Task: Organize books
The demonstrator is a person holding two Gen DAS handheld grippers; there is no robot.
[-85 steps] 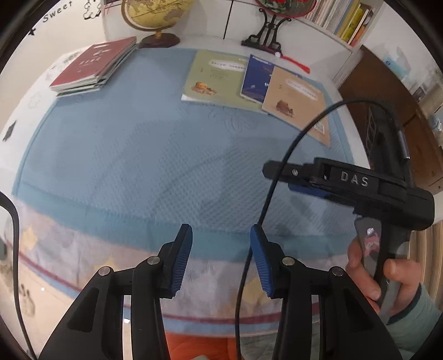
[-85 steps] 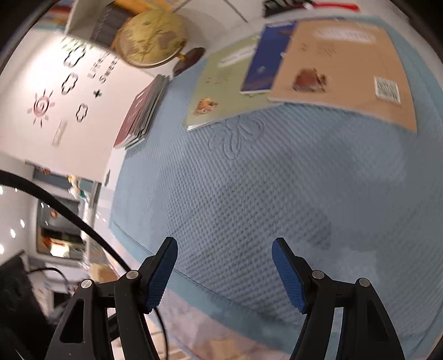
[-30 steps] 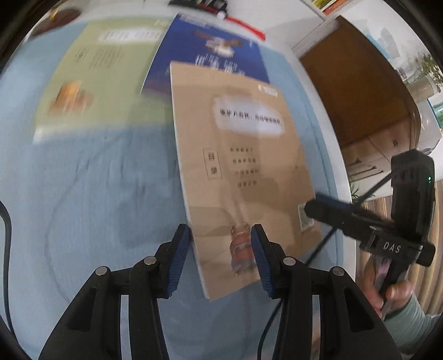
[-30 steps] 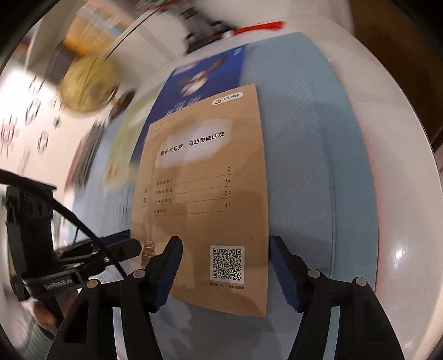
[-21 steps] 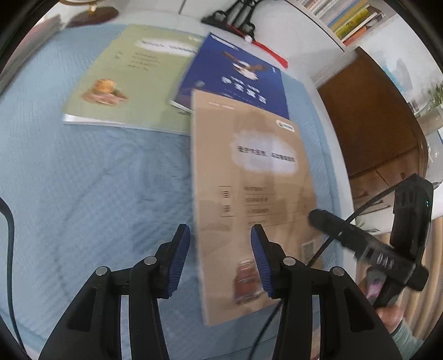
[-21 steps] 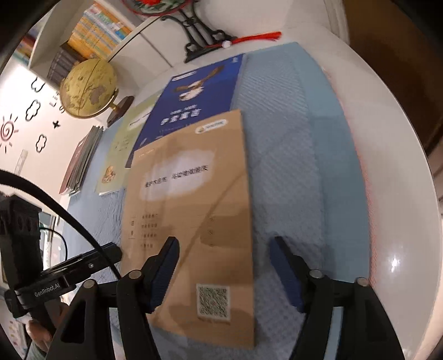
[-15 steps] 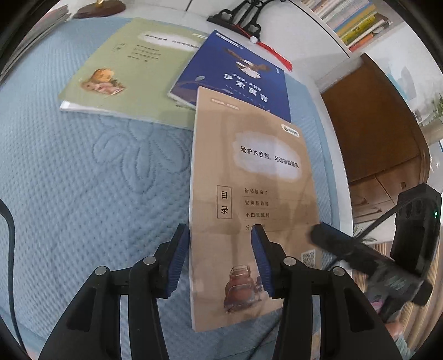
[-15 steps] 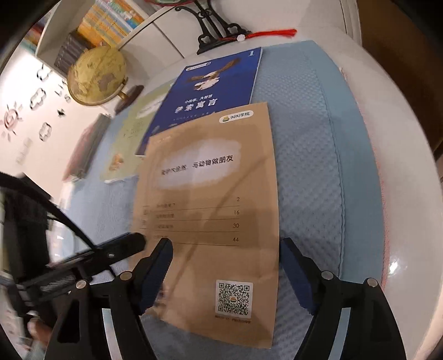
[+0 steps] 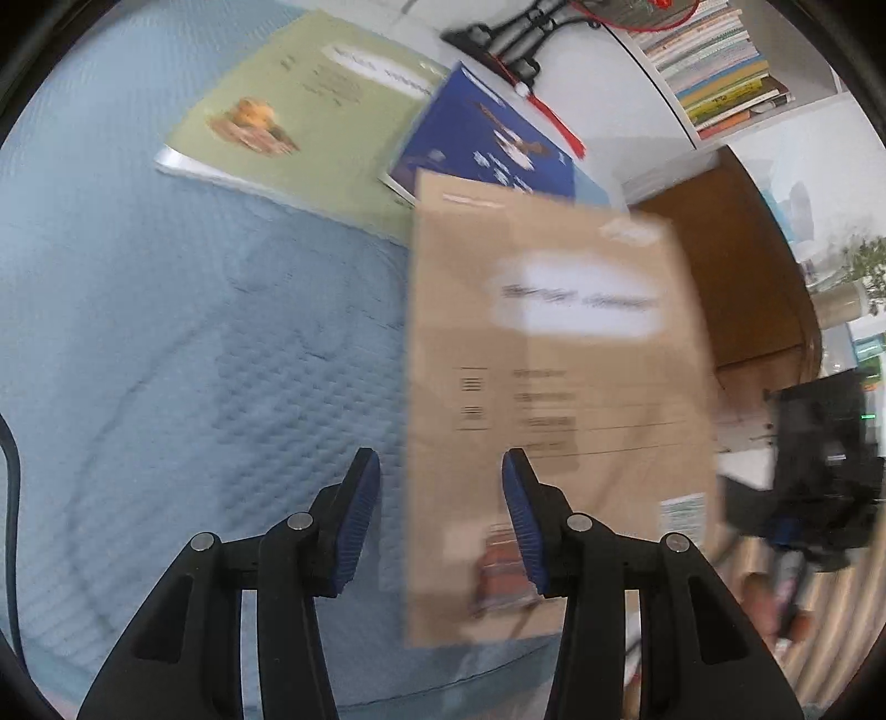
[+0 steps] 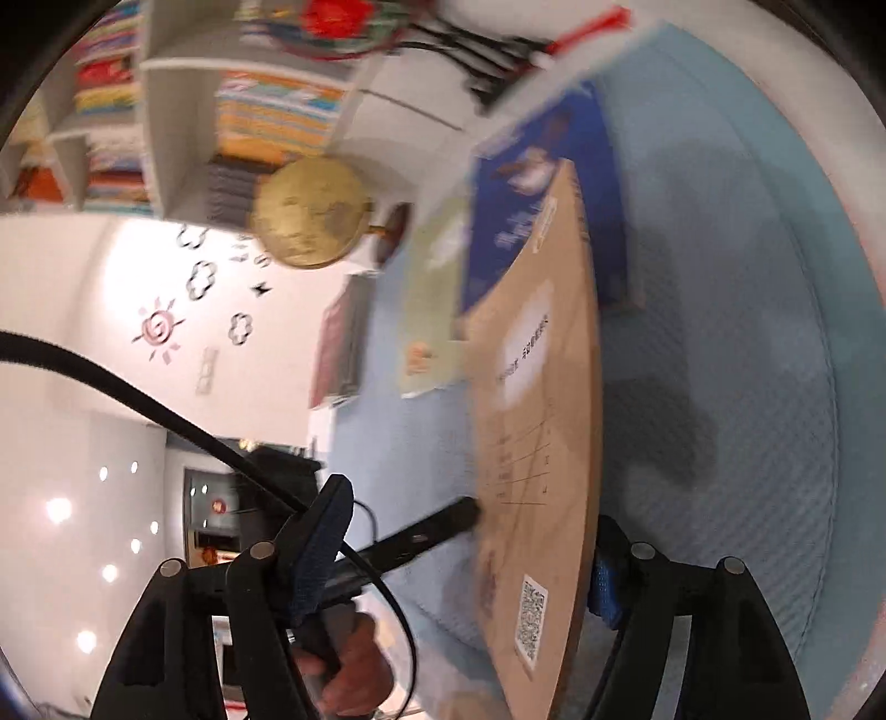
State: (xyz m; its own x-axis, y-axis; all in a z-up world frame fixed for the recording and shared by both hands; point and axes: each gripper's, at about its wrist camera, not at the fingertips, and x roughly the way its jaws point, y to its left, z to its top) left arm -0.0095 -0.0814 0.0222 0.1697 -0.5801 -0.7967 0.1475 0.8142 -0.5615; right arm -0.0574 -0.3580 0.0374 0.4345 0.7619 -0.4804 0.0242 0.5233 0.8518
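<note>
Jaws of the right gripper (image 10: pixel 473 509) were closing with the tan book (image 10: pixel 537 421) between them, yet they stood wide. The left pad was well clear of the cover, and the right finger showed only in part behind the book's far edge, so no grip was seen. The left gripper (image 9: pixel 440 459) had its jaws apart too. From its own camera the book's left edge lay in the gap between the pads, with neither pad pressing on it. In the right wrist view one dark finger (image 10: pixel 437 529) of that gripper reached the book's face near its lower half (whether it touched, the blur would not tell).

The tan book was raised off the blue cloth (image 9: pixel 166 332) and tilted up on its right side, its printed cover and square code label facing left in the right wrist view. Its far end overlapped a blue book (image 9: pixel 487 149), which lay flat on the cloth. Just beside that lay a green book (image 9: pixel 310 111), partly under the blue one's corner.

Further off, a stack of red books (image 10: pixel 340 343) sat near the cloth's edge, with a globe (image 10: pixel 310 219) behind it. A black stand with a red tassel (image 9: pixel 515 39) stood beyond the books, and shelves of books (image 9: pixel 720 72) lined the wall. A hand (image 10: pixel 349 670) held the left gripper's handle.
</note>
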